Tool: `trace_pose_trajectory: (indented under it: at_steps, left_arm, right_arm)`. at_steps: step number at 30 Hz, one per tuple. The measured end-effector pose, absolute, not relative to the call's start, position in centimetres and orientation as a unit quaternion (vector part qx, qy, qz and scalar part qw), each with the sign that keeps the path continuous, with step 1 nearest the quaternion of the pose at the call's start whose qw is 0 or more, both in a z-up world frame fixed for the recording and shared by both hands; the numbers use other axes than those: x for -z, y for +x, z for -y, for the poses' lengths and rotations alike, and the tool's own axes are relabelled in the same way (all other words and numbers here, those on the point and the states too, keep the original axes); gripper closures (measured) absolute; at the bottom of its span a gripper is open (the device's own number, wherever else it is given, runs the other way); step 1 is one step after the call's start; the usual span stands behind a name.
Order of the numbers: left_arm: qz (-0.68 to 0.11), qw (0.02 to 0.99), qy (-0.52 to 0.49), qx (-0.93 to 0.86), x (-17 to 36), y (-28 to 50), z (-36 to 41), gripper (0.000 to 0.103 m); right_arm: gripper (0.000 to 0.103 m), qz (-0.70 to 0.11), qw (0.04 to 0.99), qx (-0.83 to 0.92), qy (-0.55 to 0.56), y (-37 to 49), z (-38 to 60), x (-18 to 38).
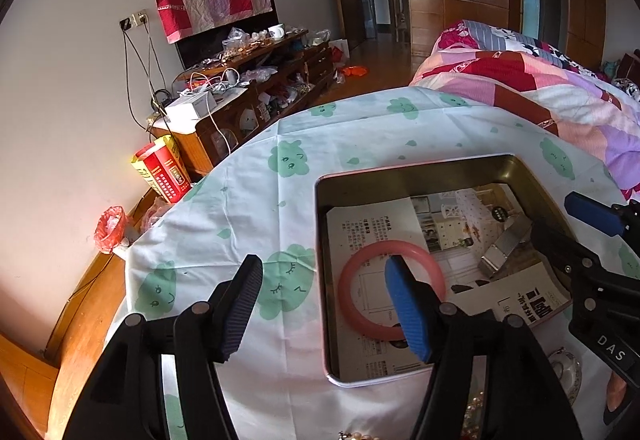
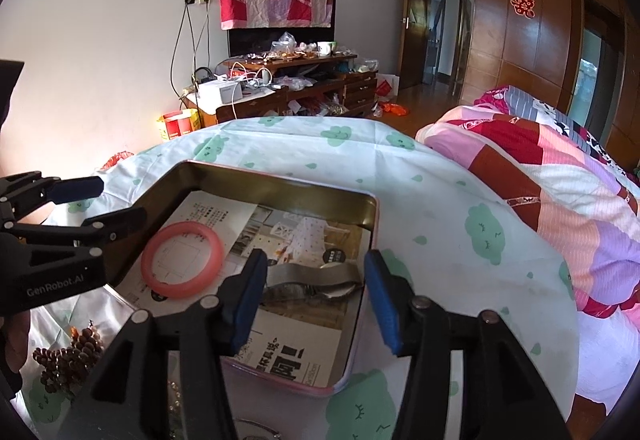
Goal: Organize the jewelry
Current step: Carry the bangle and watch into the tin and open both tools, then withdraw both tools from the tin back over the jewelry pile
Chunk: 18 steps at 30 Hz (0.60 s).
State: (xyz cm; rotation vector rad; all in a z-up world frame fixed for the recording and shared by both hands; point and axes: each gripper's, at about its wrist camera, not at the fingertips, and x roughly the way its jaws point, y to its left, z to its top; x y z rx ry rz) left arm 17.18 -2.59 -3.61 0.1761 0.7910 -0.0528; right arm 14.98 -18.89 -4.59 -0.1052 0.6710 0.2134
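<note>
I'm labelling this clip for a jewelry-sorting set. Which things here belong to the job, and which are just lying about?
Part of the job:
- pink bangle, lying in the tin
- metal watch, also in the tin
- open tin
- brown bead string on the tablecloth, outside the tin
- left gripper, right gripper, both open

Just lying about:
- quilted bed
- cluttered TV cabinet
- red carton
</note>
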Motion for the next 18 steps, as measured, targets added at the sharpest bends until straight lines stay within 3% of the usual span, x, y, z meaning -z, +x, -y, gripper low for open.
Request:
trace_pose_trajectory:
  at_steps: [18]
  left_arm:
    - [-0.394, 0.918, 0.032, 0.021, 3.7, 8.4, -1.8, 0.039]
  right_arm:
    - [0.047, -0.336, 0.934, -0.11, -0.043, 9.2, 19.4, 4.8]
